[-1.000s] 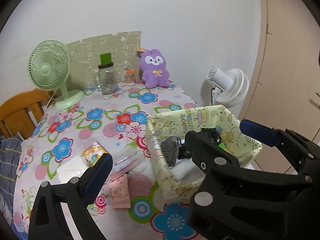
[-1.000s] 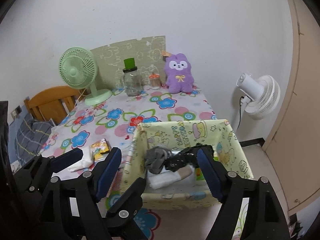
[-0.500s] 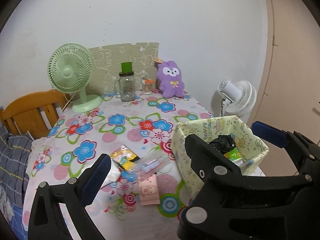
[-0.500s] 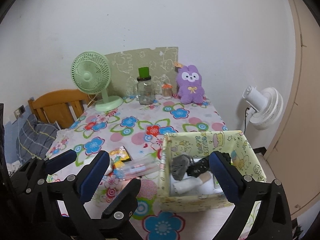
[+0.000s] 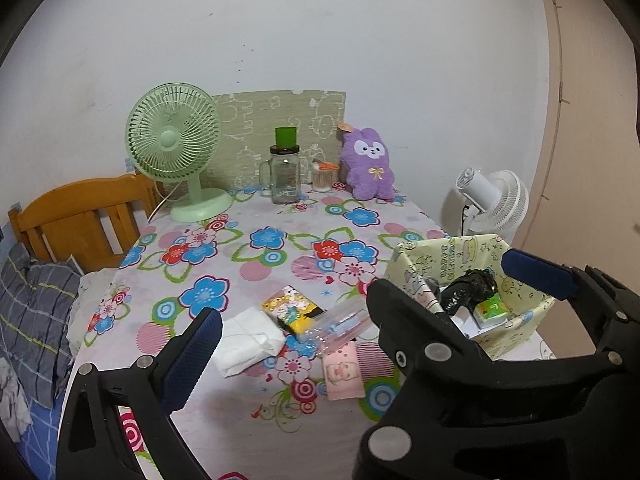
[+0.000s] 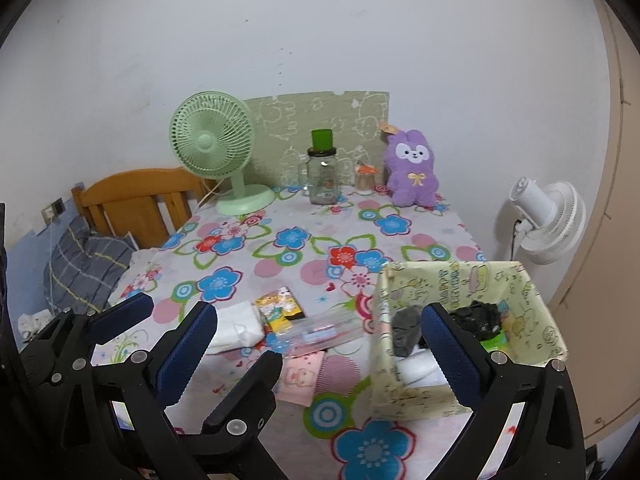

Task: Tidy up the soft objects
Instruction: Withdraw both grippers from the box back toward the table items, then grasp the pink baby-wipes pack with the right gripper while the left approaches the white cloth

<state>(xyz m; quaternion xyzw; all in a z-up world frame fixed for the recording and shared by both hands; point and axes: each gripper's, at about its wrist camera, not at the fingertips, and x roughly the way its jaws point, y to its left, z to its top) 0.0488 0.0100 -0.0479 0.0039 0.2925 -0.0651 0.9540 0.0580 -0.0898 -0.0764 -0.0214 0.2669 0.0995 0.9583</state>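
Left claw [image 5: 360, 312]: wide, holding nothing, raised over the surface's [image 5: 256, 256] near edge.
Right claw [image 6: 320, 344]: wide, holding nothing, beside the left, nearer the box [image 6: 540, 300].
Hard to see: the right claw's finger covers part of the box's inside.
Box: black bundle [image 6: 478, 320], grey cloth [image 6: 404, 330], a green pack [image 5: 491, 311].
Left of box: white cloth [image 5: 248, 340], yellow pack [image 5: 290, 306], clear pouch [image 5: 340, 324], pink card [image 5: 344, 372].

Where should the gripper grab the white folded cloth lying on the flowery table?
Probably from above, pinching across the puffy near edge of the white folded cloth. It lies flat on the flowery tablecloth, so there is no handle, and its far corner touches the yellow cartoon packet. The open left gripper is nearest.
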